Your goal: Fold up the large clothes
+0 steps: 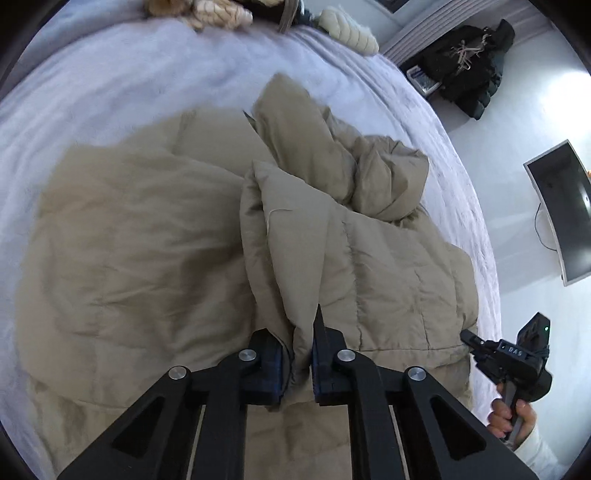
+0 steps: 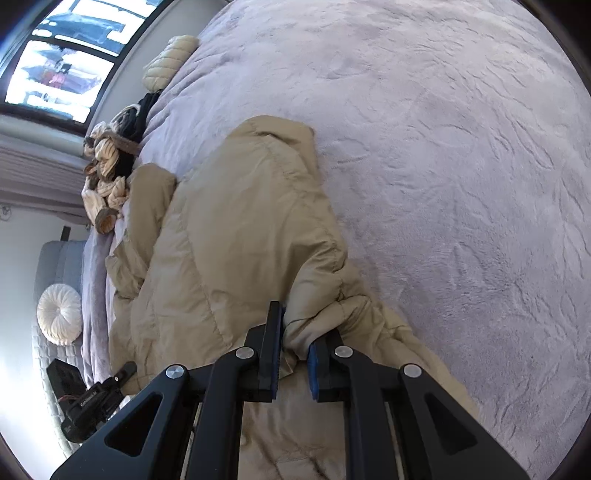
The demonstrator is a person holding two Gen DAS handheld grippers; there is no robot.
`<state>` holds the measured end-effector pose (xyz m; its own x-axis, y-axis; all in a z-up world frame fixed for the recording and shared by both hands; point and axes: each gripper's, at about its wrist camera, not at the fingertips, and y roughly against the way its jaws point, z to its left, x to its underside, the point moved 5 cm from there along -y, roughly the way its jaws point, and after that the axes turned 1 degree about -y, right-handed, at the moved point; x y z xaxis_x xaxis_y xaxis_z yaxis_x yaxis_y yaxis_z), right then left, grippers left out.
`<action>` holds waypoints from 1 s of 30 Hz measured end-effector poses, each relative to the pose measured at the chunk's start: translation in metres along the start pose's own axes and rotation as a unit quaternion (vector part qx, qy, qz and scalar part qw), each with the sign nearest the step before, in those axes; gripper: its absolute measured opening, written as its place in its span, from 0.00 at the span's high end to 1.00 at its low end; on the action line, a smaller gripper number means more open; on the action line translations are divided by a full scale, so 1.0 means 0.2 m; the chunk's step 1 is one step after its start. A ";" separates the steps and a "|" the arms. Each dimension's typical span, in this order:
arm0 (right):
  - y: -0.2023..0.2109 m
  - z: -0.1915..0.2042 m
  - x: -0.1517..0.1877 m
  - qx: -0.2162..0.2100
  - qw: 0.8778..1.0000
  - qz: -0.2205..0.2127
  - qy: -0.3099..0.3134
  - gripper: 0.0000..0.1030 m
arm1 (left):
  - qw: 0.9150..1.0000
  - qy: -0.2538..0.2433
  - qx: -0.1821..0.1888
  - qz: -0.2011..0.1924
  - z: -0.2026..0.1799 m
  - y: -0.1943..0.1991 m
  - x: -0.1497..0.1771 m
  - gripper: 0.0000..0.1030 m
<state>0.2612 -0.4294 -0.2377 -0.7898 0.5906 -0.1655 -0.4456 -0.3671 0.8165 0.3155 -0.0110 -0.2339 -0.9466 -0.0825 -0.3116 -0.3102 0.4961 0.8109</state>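
Left hand-held gripper [image 1: 301, 354] clamped on tan coat [image 1: 147, 240]; cream garments [image 1: 221, 16] heaped at bed [image 1: 110, 74] edge.

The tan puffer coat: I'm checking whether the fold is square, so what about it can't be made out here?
- Tan puffer coat, left wrist view: near hem hidden behind the left gripper; left half blurred.
- Right wrist view: near end cut off by the right gripper.
- Underside hidden against the bedspread.

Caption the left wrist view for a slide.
Left claw pinches a fold of the tan puffer coat spread on the lavender bed cover.
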 end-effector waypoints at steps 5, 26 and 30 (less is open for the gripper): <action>-0.04 0.01 0.05 0.000 1.000 0.027 0.011 0.65 | 0.999 0.024 -0.028 0.020 0.17 -0.03 0.06 0.87; -0.14 0.10 -0.47 -0.084 0.996 0.004 0.031 0.89 | 0.997 0.031 -0.073 0.019 0.08 -0.16 0.07 0.87; -0.23 0.01 -0.46 0.013 0.996 0.017 0.083 0.89 | 0.997 0.028 -0.070 0.019 0.02 -0.20 0.07 0.87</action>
<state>0.3558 -0.4653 -0.2580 -0.8643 0.4499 -0.2249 -0.4080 -0.3655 0.8366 0.3152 -0.0279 -0.2728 -0.9602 -0.1168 -0.2538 -0.2792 0.3743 0.8843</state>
